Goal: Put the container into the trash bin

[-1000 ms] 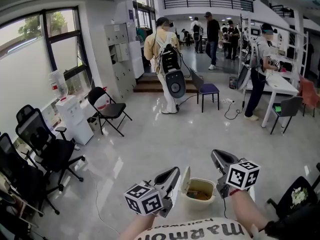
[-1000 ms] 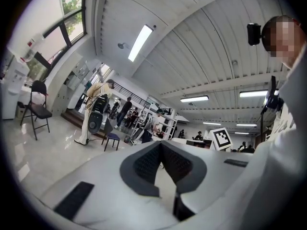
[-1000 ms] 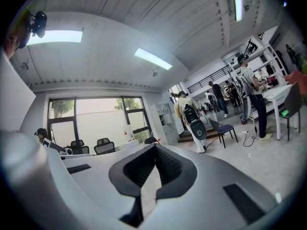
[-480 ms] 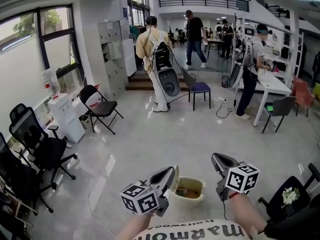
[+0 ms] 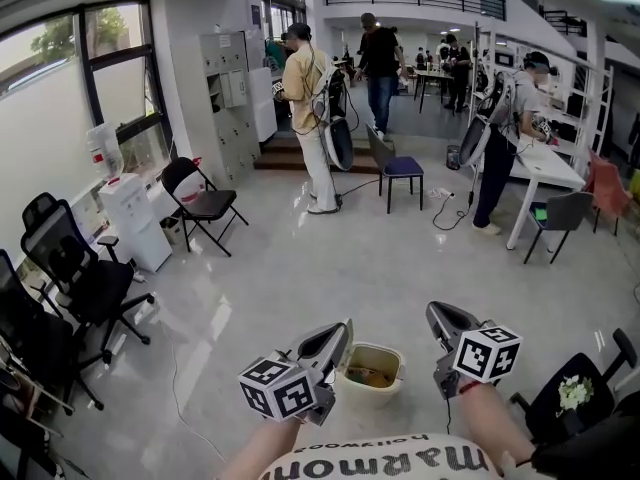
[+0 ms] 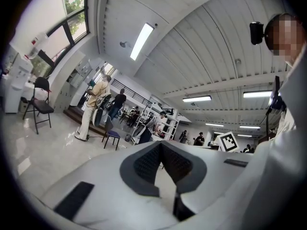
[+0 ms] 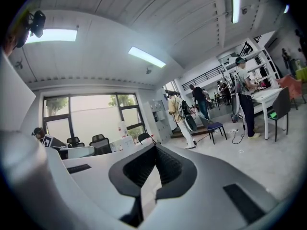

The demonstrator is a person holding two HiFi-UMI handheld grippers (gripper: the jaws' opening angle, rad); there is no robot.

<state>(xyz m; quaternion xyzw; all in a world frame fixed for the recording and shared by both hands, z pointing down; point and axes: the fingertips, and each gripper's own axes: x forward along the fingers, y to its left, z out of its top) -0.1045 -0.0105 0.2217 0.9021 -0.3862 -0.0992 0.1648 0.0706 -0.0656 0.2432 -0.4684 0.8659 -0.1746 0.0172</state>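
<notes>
The cream plastic takeaway container (image 5: 373, 370), with brownish leftovers in its tub, hangs in the air just in front of our chest. Over the last second it has slid a little to our left. Its hinged lid, which stood broad and upright a moment ago, now shows only as a thin edge. The room has also shifted around it: the glossy pale floor (image 5: 300, 268) and the black folding chair (image 5: 205, 203) by the wall sit differently in the head view. We read this as the carrying step, still under way. We cannot pick out a trash bin with any confidence, so the drop is not yet close.

The lid edge lies right against the tip of the left claw (image 5: 340, 334). In the left gripper view the pads are pressed together at the tip. Since nothing else supports the container, we judge that this claw pinches the lid, though the grip itself is hard to see.

The right claw (image 5: 434, 314) stands just beside the tub's far rim with floor showing between them. Its pads are pressed together and it appears to carry nothing.
</notes>
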